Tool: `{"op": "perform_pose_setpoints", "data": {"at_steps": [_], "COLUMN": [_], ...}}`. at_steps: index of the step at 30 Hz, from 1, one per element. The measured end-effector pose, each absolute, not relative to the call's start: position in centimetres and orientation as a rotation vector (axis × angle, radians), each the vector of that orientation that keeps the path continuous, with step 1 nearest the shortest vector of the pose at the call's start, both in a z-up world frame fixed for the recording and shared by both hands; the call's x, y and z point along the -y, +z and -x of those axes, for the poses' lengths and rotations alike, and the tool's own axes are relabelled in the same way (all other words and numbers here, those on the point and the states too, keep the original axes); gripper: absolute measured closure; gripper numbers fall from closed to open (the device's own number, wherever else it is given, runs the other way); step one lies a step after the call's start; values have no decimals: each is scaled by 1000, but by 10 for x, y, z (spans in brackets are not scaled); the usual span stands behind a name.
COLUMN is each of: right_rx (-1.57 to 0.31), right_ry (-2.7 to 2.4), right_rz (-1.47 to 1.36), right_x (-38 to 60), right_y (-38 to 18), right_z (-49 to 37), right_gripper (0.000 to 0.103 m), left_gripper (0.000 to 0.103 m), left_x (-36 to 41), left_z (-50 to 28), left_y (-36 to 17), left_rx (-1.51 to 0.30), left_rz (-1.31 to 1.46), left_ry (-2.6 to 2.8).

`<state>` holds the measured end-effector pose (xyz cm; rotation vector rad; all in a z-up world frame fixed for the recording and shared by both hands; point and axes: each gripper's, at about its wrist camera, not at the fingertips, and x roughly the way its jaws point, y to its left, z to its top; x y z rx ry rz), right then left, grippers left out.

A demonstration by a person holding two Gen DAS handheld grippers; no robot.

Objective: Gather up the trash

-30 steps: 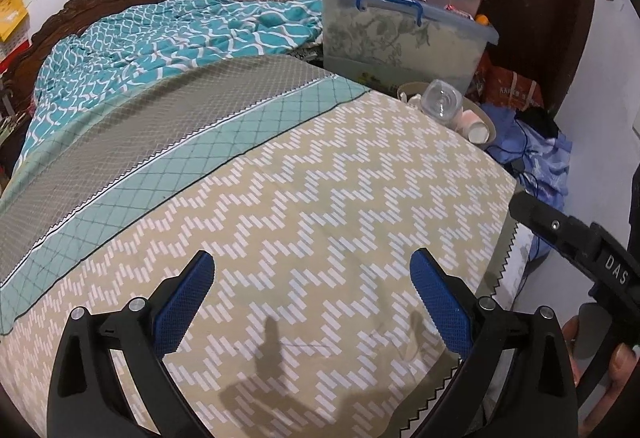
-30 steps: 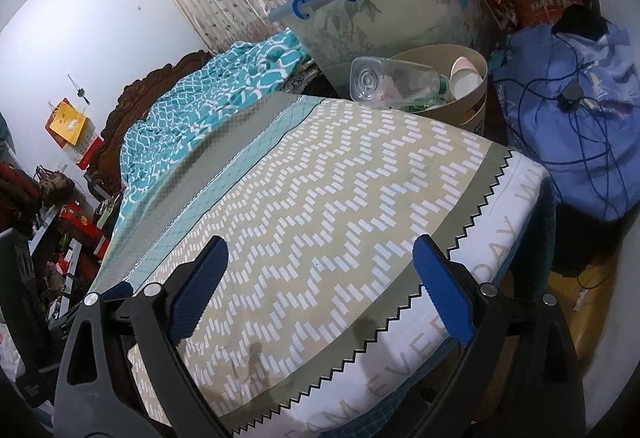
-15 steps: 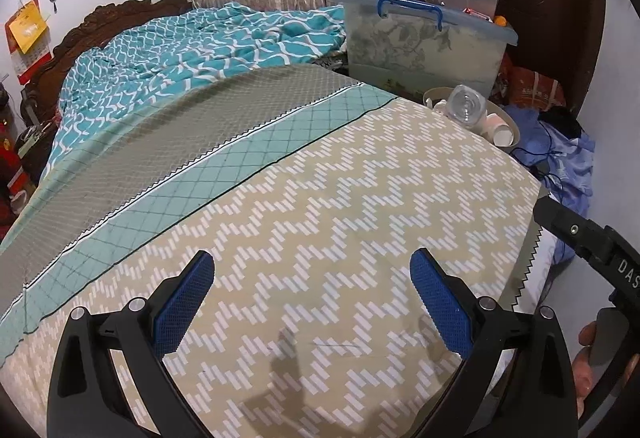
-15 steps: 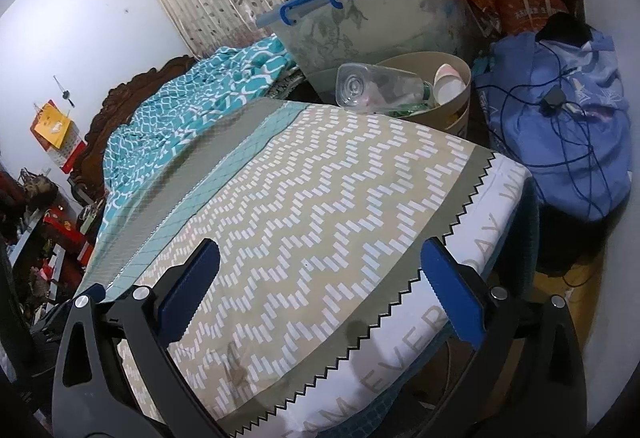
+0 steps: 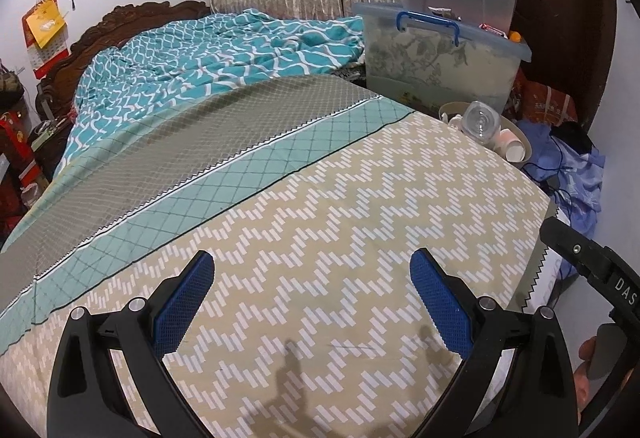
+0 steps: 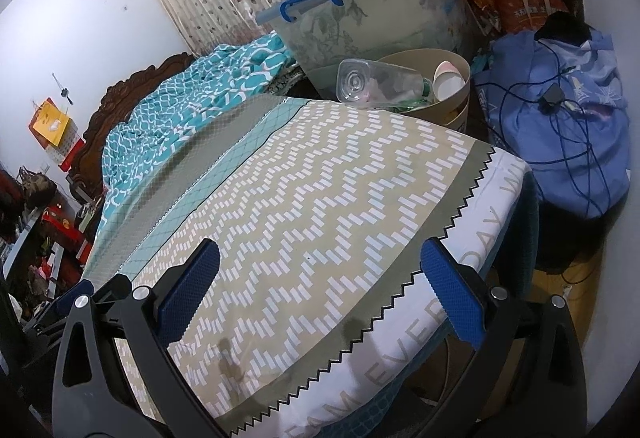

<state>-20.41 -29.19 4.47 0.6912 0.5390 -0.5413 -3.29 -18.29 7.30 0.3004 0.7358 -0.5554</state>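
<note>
A beige trash bin (image 6: 460, 97) stands on the floor past the bed's far corner. A clear plastic bottle (image 6: 372, 81) lies across its rim, with white paper cups (image 6: 448, 77) inside. The left wrist view shows the same bin (image 5: 524, 135), bottle (image 5: 480, 121) and cups (image 5: 514, 149) at the right. My left gripper (image 5: 312, 302) hovers open over the zigzag bed sheet (image 5: 340, 217) with nothing in it. My right gripper (image 6: 320, 290) is open over the bed's foot edge, also with nothing between its fingers. No loose trash shows on the sheet.
A teal quilt (image 5: 224, 53) is bunched at the headboard end. Stacked lidded storage boxes (image 6: 360, 9) rise behind the bin. A blue cloth heap with cables (image 6: 560, 125) lies right of the bed. Cluttered shelves (image 6: 44, 238) line the left side. A hand (image 5: 586, 378) holds the right gripper's handle.
The left wrist view has tilted up and drawn back, so the bin looks smaller and more headboard shows. The right gripper's fingers have spread slightly wider.
</note>
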Motion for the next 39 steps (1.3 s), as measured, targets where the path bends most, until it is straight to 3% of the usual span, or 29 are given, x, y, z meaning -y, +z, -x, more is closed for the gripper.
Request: {"op": "perform_pose_setpoints", "data": {"at_steps": [39], "right_rx": [-485], "right_ry": [-543], "right_rz": [-681], "right_x": [283], "right_y": [64], "right_z": [224], "right_gripper": [4], "left_gripper": [9], "left_x": [175], "left_z": [52], "left_y": [96], "left_rx": [-647], "left_rz": [-303], "left_ry": [-504]}}
